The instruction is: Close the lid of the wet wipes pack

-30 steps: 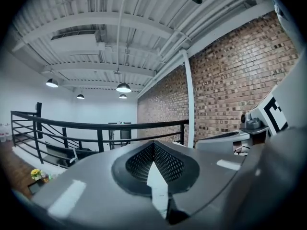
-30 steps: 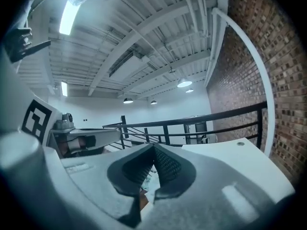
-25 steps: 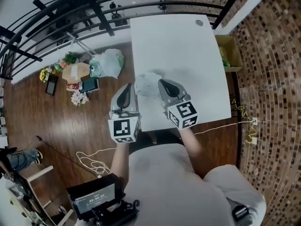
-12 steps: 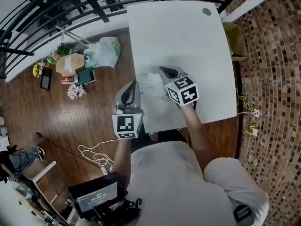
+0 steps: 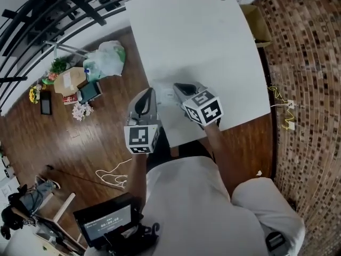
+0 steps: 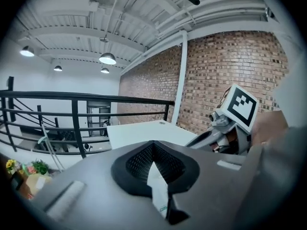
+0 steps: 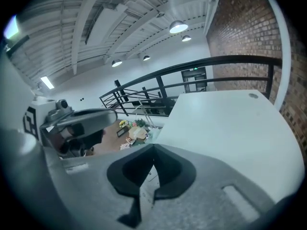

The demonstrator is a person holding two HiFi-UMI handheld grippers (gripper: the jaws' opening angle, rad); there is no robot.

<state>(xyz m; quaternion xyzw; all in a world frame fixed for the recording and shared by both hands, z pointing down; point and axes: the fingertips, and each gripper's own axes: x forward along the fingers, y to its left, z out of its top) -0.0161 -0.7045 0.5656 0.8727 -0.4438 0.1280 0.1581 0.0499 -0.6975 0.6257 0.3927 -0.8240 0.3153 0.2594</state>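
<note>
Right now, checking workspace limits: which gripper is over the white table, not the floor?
The right gripper: it sits over the white table, while the left gripper hangs mostly over the wood floor beside the table's edge.

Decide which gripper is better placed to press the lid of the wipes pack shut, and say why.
Right, probably. The left gripper seems to pinch the pack at its edge, steadying it. The right gripper hovers over the pack, fingers nearly together, apparently holding nothing, so it is free to press down.

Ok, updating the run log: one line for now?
left gripper: shut on wet wipes pack | right gripper: at pack, grip unclear | lid: state unseen
</note>
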